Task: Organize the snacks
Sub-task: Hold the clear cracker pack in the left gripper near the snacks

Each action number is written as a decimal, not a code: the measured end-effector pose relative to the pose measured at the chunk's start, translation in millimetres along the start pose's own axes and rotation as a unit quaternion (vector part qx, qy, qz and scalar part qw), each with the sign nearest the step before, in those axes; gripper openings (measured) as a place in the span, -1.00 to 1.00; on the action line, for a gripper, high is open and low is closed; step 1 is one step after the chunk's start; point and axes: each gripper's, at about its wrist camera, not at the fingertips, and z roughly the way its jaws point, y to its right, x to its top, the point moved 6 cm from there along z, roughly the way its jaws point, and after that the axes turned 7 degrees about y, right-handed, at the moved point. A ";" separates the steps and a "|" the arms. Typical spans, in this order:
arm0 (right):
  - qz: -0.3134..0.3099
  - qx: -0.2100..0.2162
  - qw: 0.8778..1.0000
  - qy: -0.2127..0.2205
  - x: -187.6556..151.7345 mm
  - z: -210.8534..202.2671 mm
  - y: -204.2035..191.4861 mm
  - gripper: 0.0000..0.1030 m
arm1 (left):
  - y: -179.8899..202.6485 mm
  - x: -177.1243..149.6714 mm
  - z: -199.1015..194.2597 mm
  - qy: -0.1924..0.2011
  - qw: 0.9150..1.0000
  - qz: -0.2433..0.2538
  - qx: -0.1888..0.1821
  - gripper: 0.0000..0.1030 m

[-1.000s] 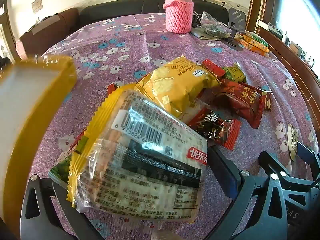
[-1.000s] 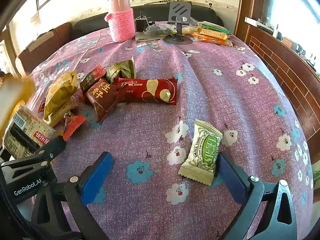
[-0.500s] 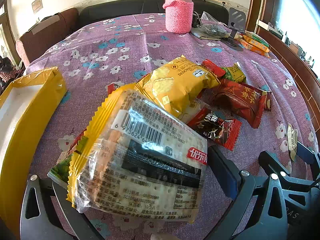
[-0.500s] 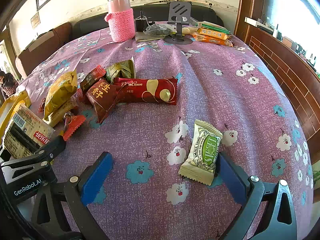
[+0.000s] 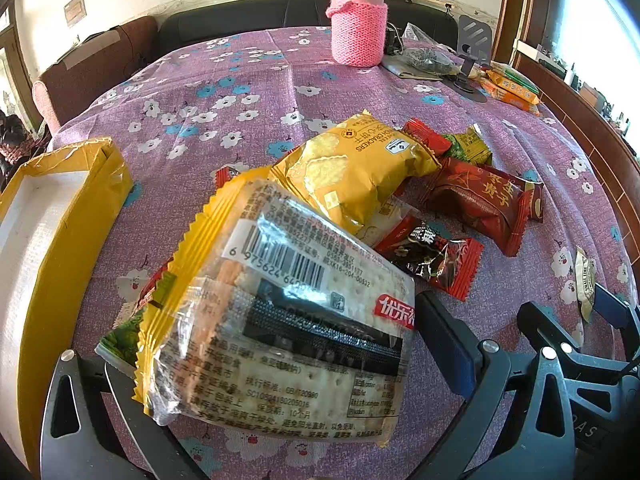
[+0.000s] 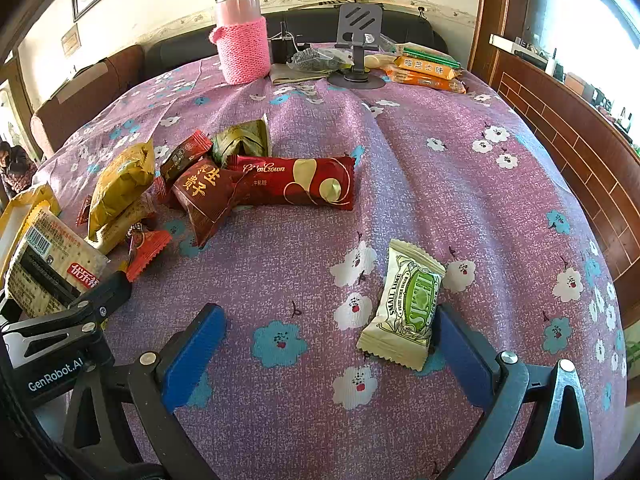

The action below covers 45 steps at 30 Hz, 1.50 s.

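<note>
My left gripper (image 5: 272, 344) is shut on a clear and yellow cracker pack (image 5: 280, 320), which hides the gap between its fingers; the pack also shows in the right wrist view (image 6: 48, 268). A yellow box with a white inside (image 5: 52, 240) lies at the left. Behind the pack lie a yellow crisp bag (image 5: 352, 168), a dark red packet (image 5: 484, 200) and a small red sweet (image 5: 432, 252). My right gripper (image 6: 332, 348) is open and empty, low over the cloth. A white and green lime candy packet (image 6: 408, 300) lies by its right finger. A long red wafer bar (image 6: 296, 184) lies farther back.
A pink flask in a knitted sleeve (image 6: 240, 44) stands at the back of the purple flowered tablecloth (image 6: 440, 184). A grey phone stand (image 6: 356, 48) and orange biscuit packs (image 6: 428, 72) sit at the back right. A wooden ledge runs along the right.
The yellow box at the left has dropped from near the camera down onto the table. Both grippers and the cracker pack have stayed still.
</note>
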 end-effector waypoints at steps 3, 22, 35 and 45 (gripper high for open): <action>0.000 0.000 1.000 0.000 0.0 0.1 0.0 1.00 | 0.0 -1.5 1.1 0.000 1.000 -0.004 0.003 1.00; 0.000 0.000 1.000 0.000 -0.1 0.3 0.2 1.00 | -1.3 -0.8 -0.1 0.000 1.000 -0.006 0.006 1.00; 0.000 0.000 1.000 0.000 0.0 0.3 0.3 1.00 | -1.3 -0.9 -0.1 0.000 1.000 -0.006 0.006 1.00; 0.000 0.000 1.000 0.000 0.0 0.3 0.2 1.00 | -1.3 -0.8 -0.1 0.000 1.000 -0.006 0.006 1.00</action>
